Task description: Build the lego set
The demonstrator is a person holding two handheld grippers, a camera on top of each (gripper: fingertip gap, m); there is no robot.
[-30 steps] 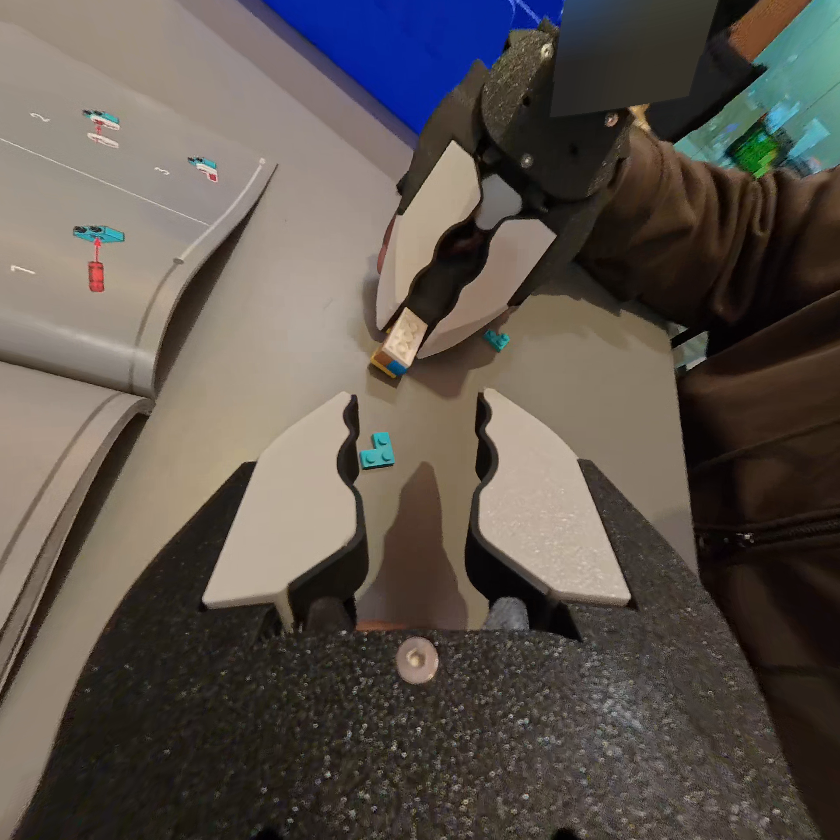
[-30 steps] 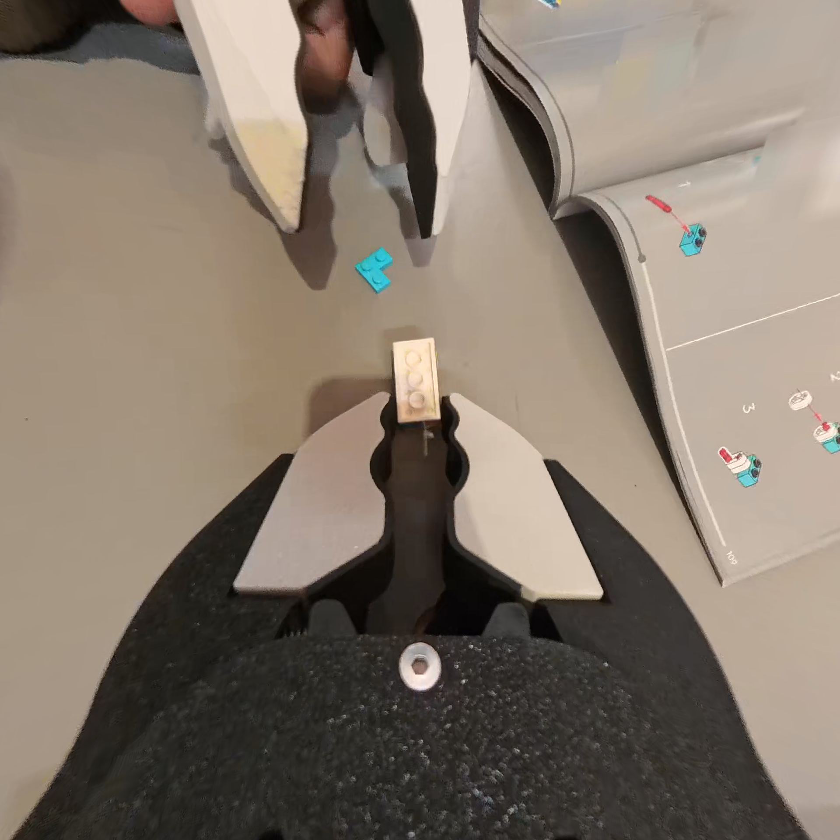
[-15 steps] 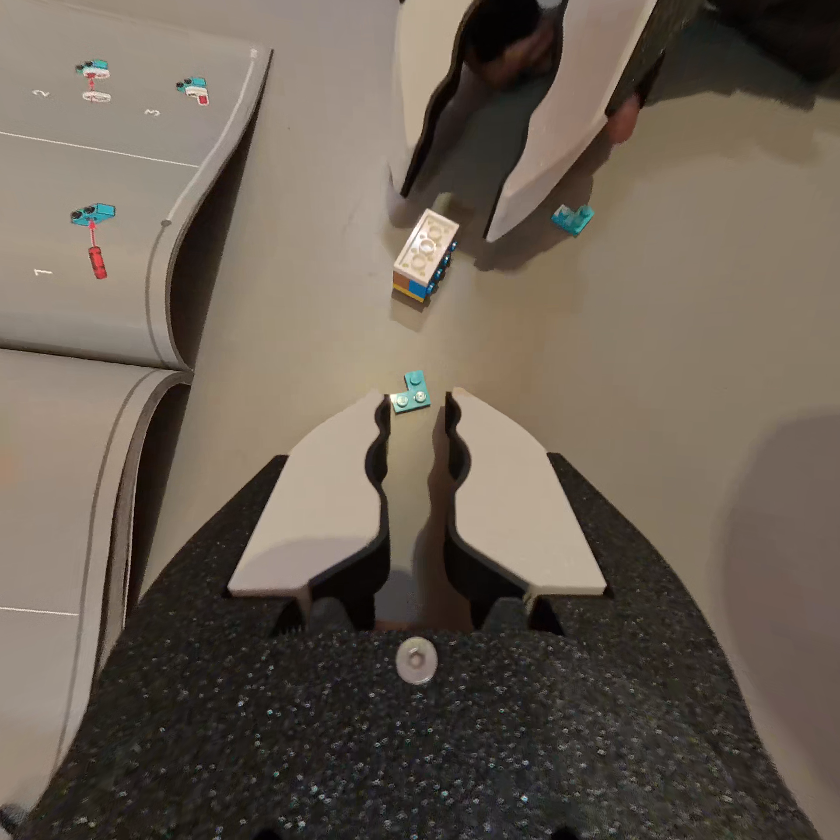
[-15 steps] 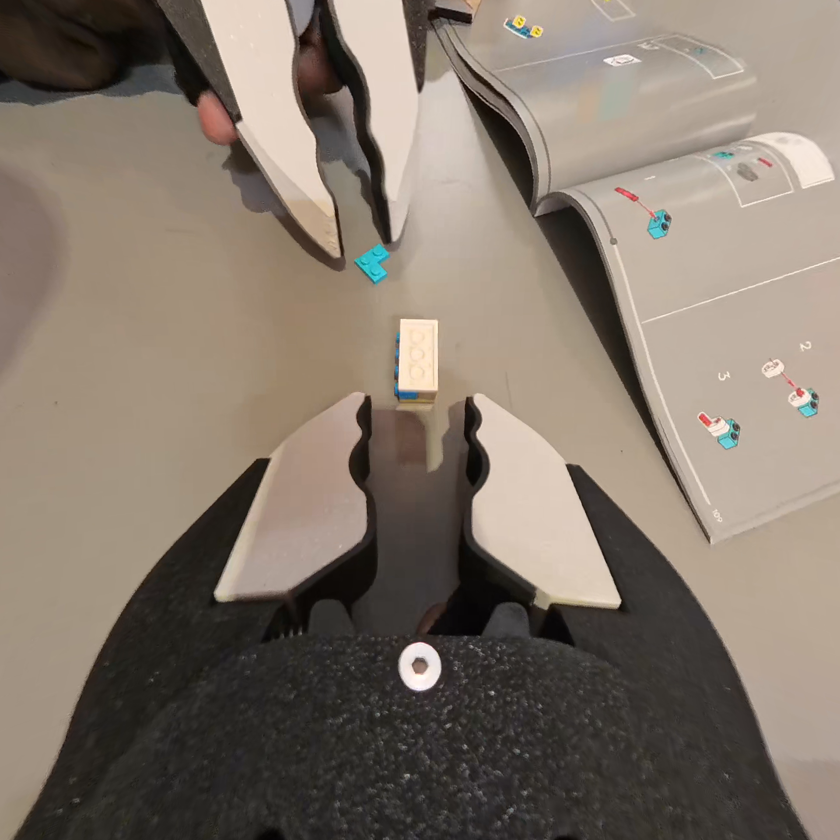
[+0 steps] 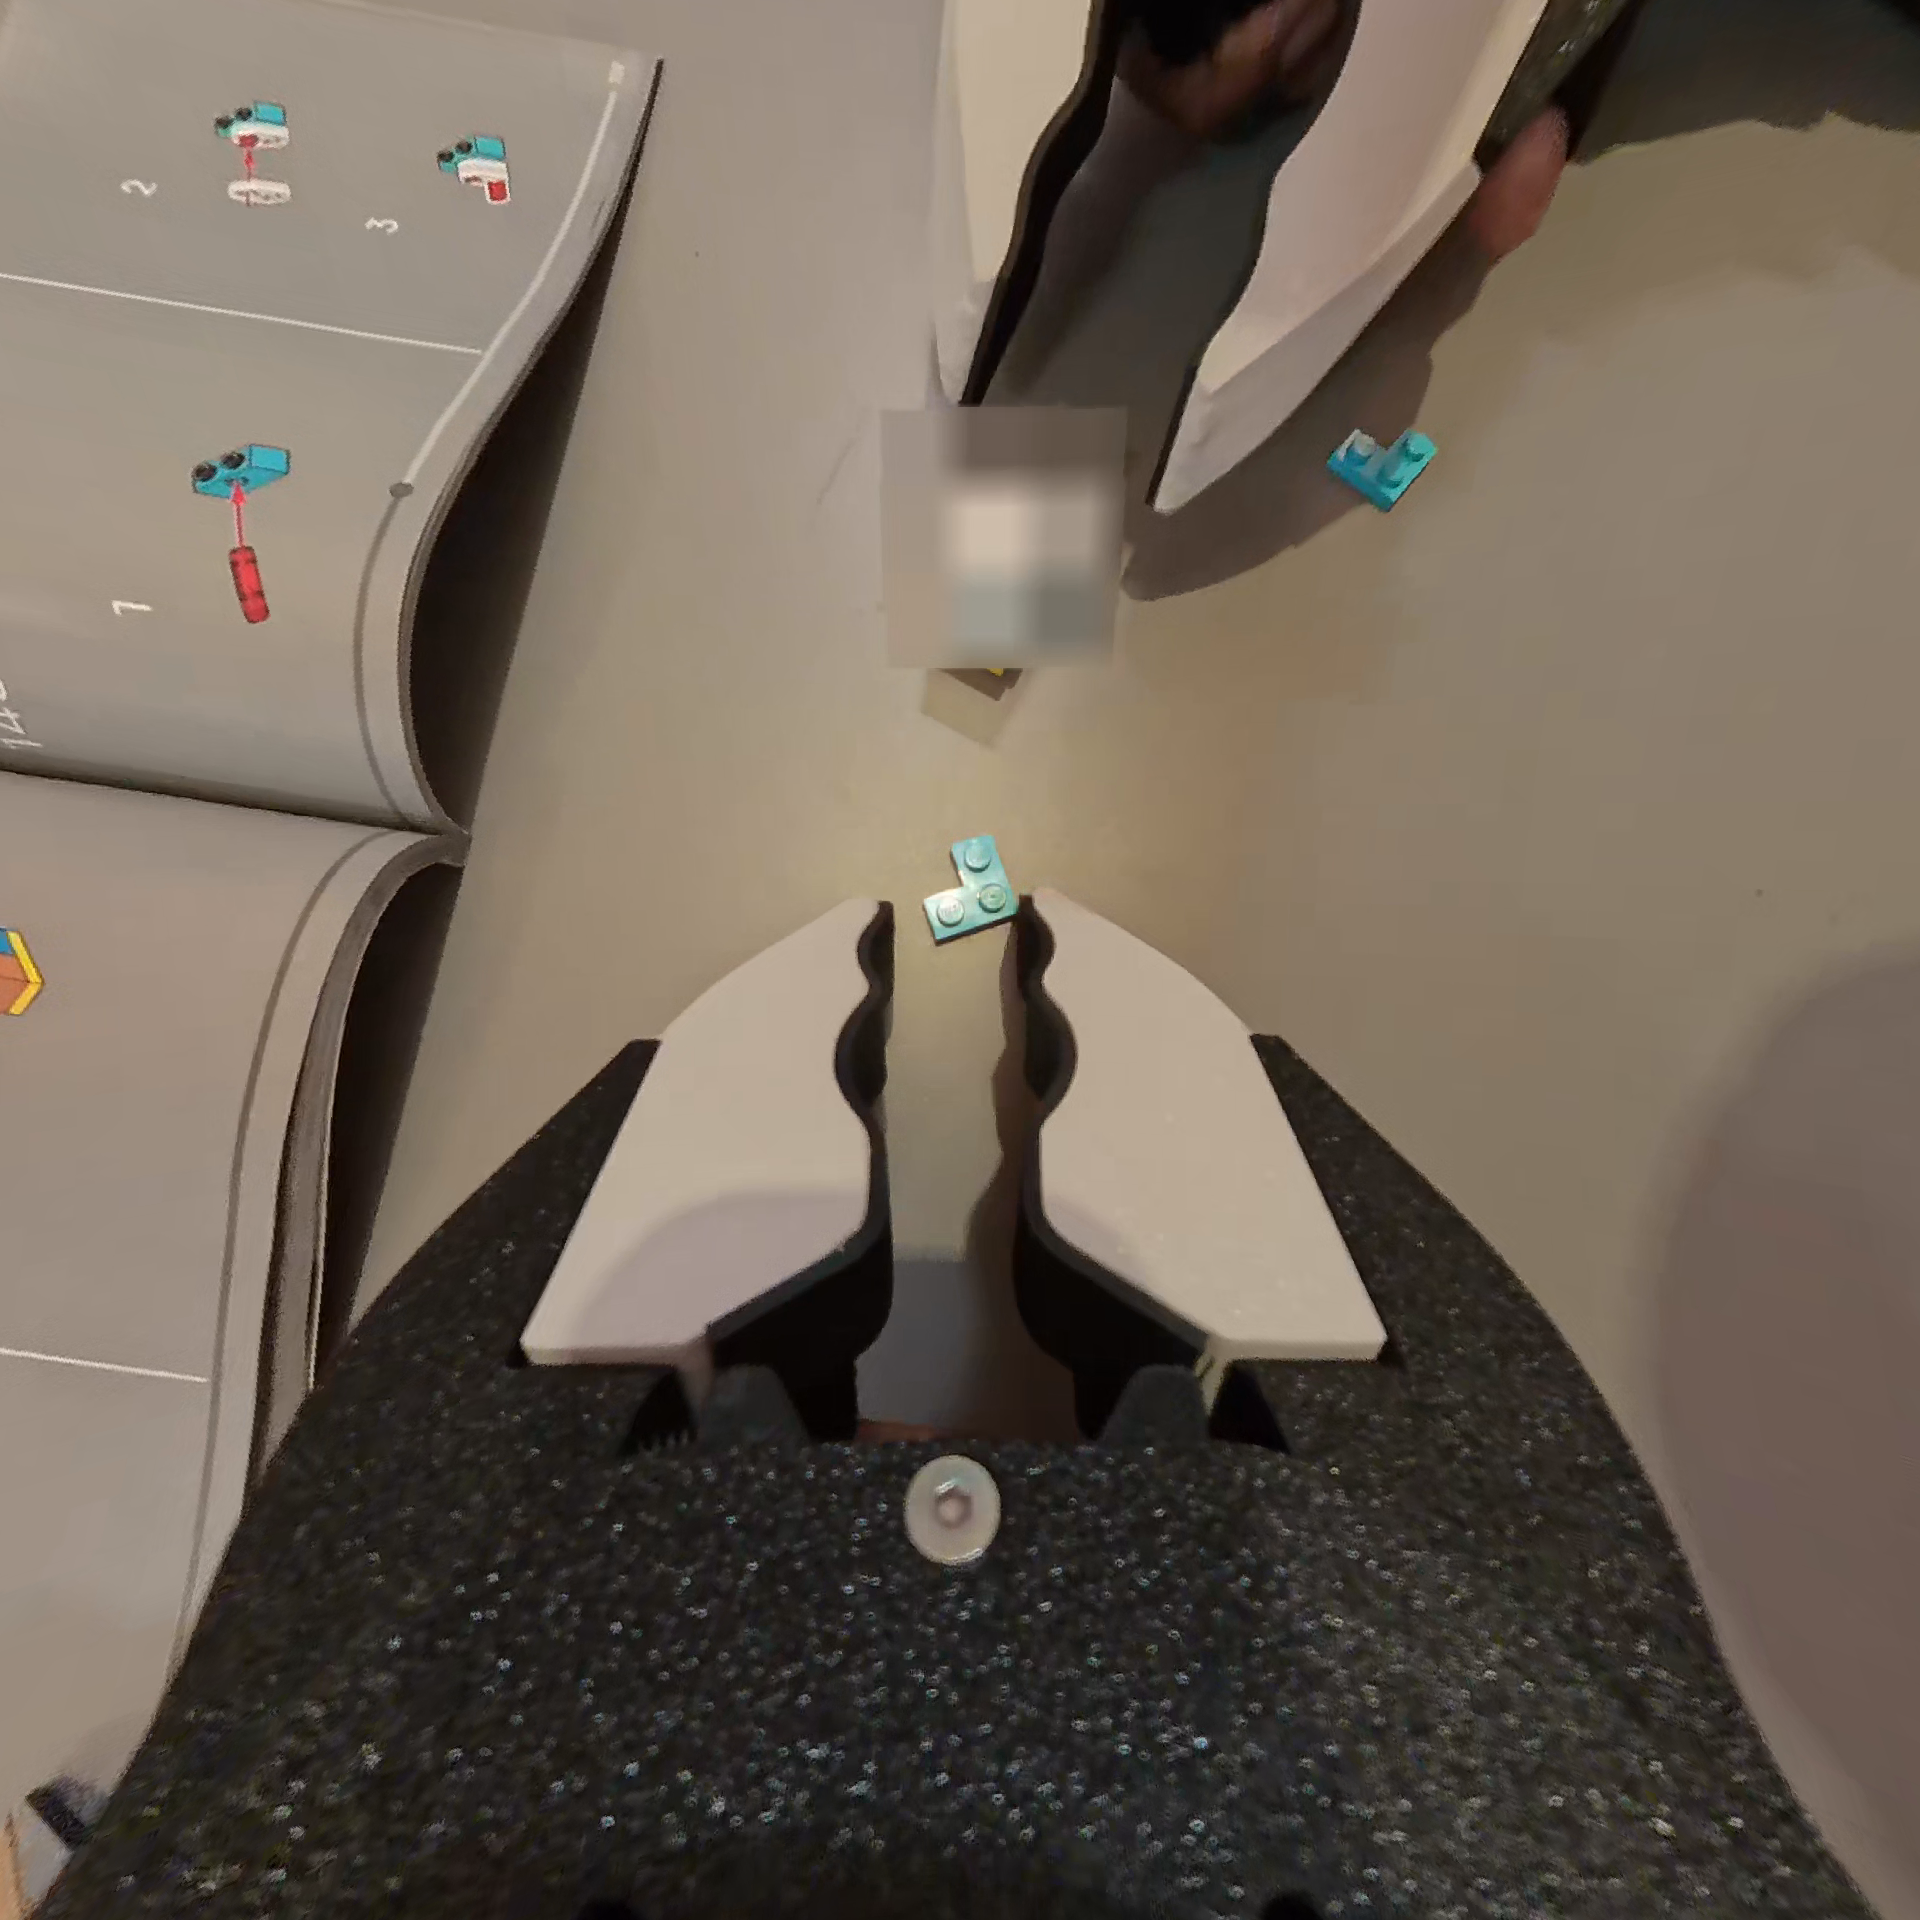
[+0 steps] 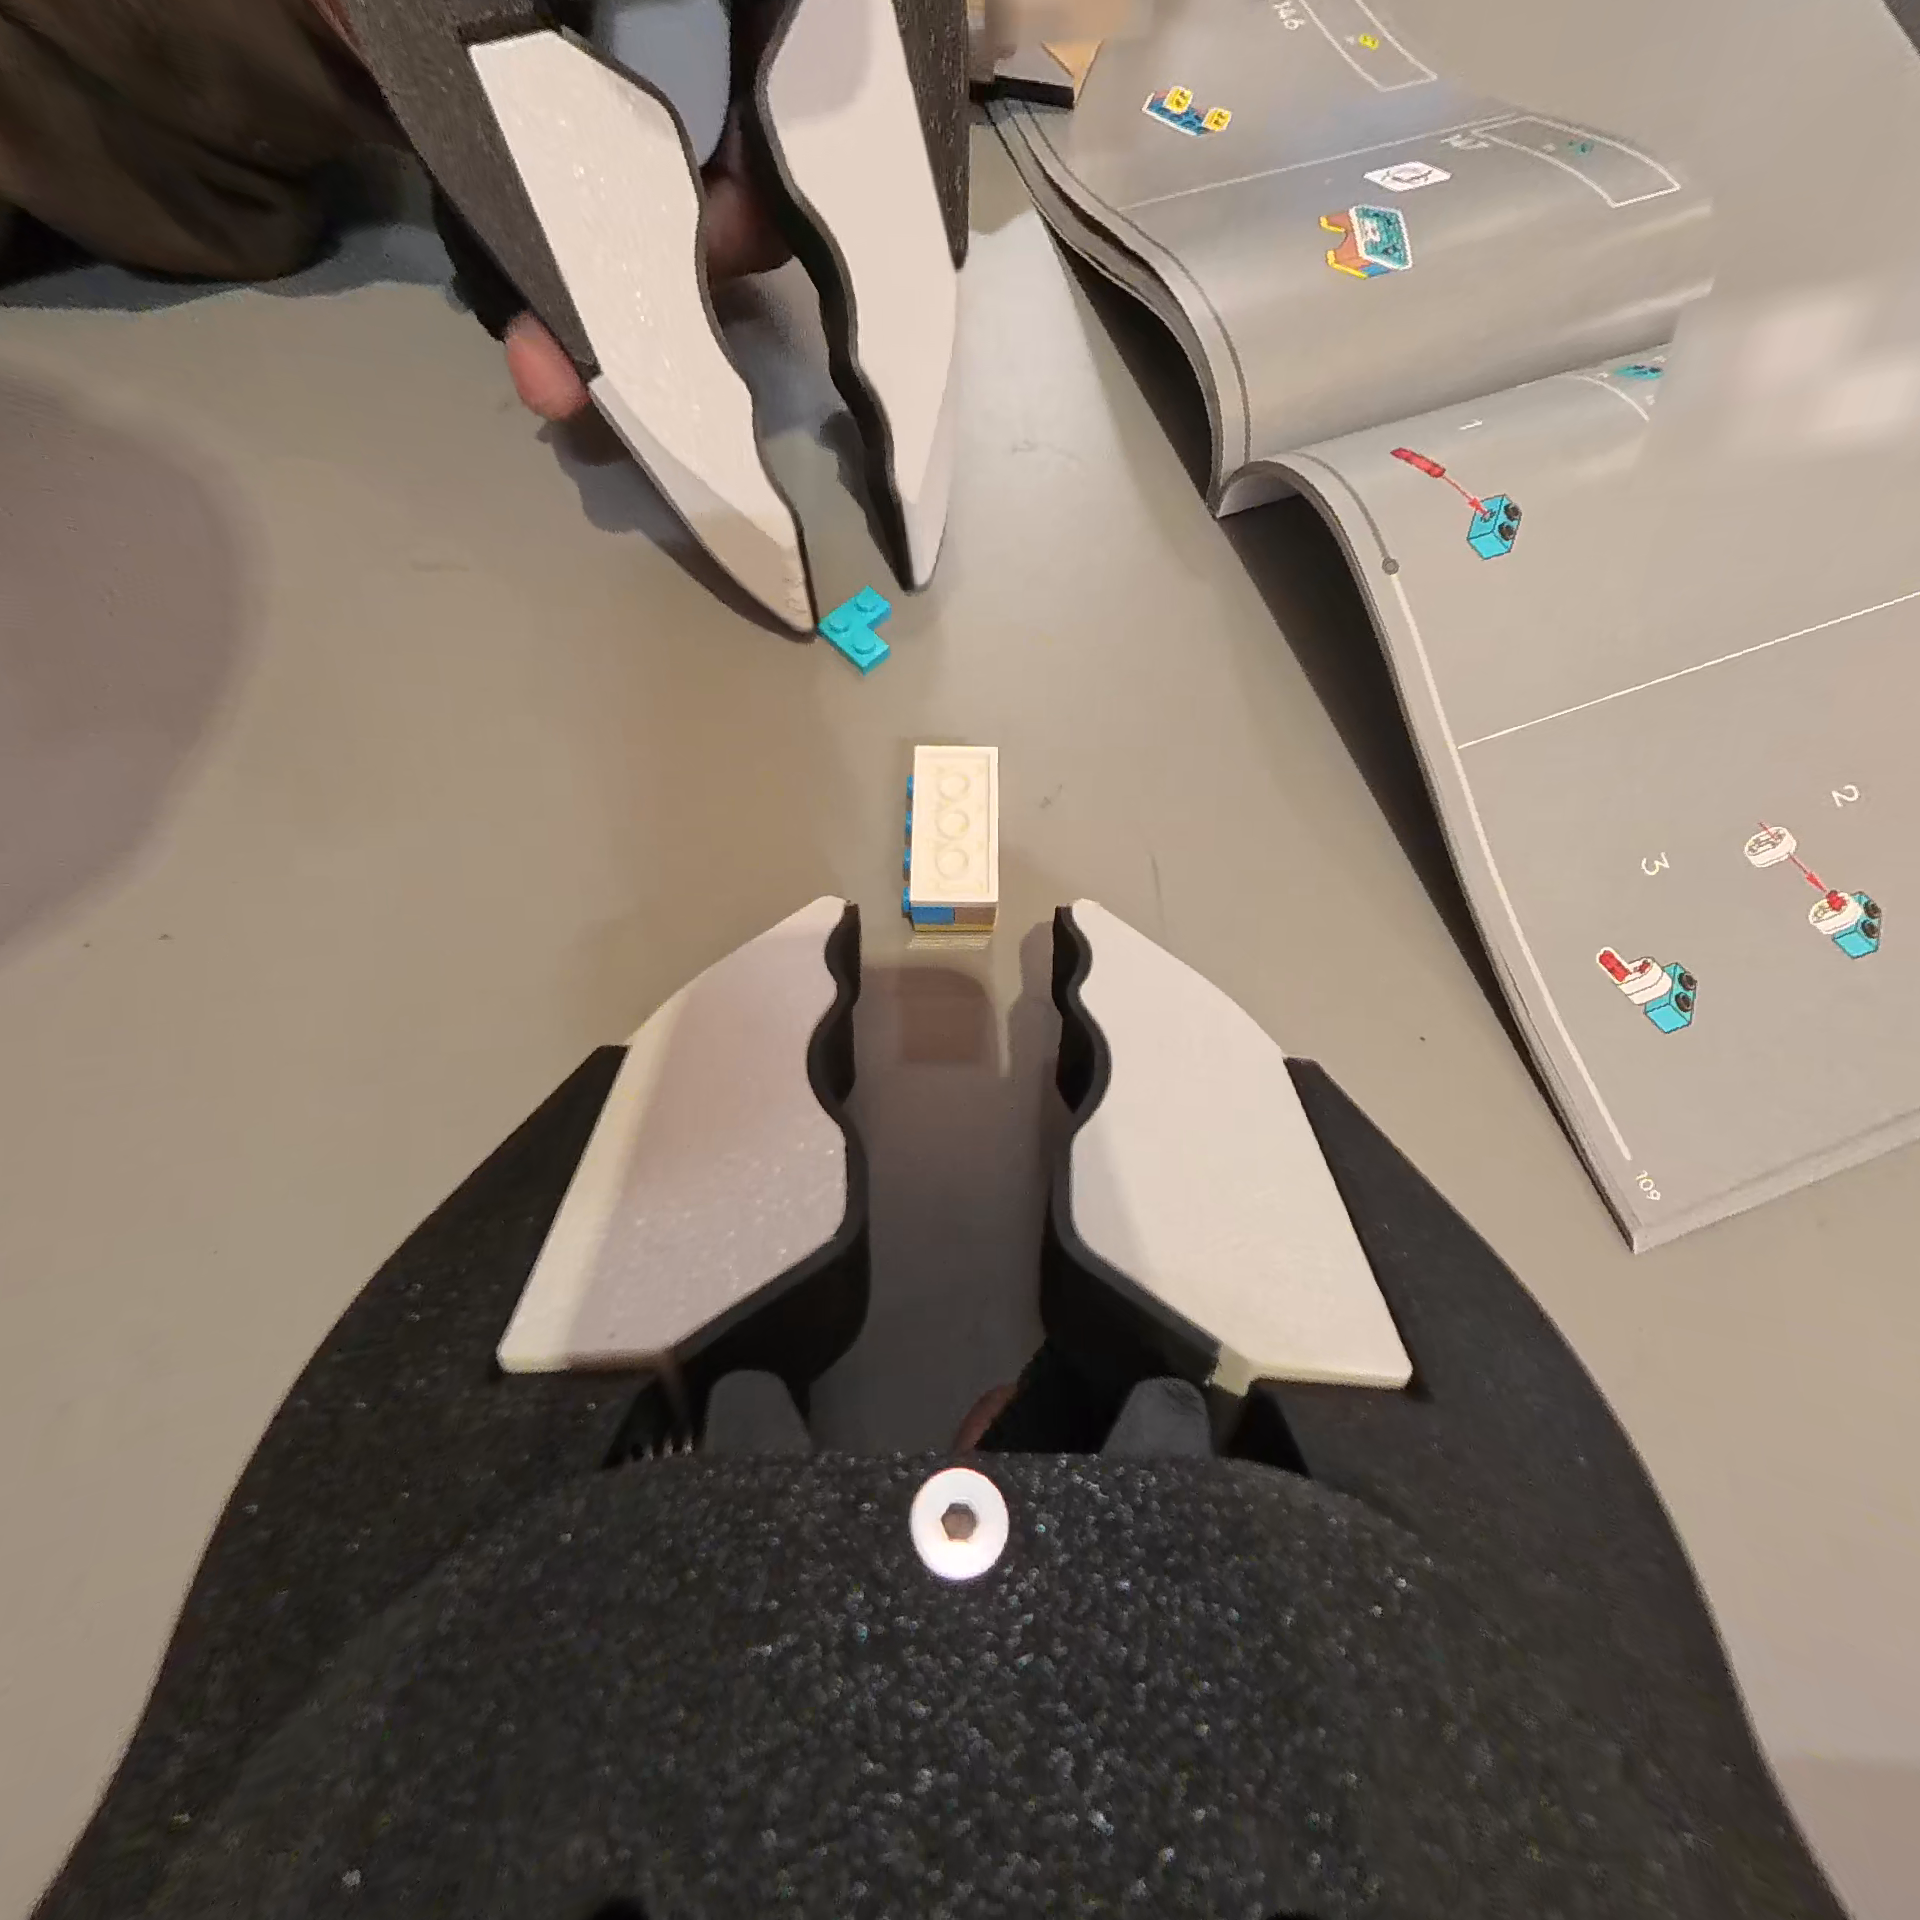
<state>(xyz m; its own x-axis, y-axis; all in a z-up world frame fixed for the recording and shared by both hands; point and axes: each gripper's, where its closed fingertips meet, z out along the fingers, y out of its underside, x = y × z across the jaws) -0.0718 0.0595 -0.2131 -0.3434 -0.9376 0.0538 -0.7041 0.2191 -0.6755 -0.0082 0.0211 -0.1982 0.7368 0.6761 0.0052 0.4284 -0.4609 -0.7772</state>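
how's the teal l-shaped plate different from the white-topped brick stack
The teal L-shaped plate is one thin, flat, corner-shaped piece; the white-topped brick stack is taller, rectangular and layered, with blue and yellow beneath. The plate lies at the left tongs' tips; the stack lies just ahead of the open right tongs, ungripped. Both rest on the grey table.

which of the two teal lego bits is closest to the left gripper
The flat L-shaped teal plate, right at the left gripper tips; the other teal piece lies off by the right gripper.
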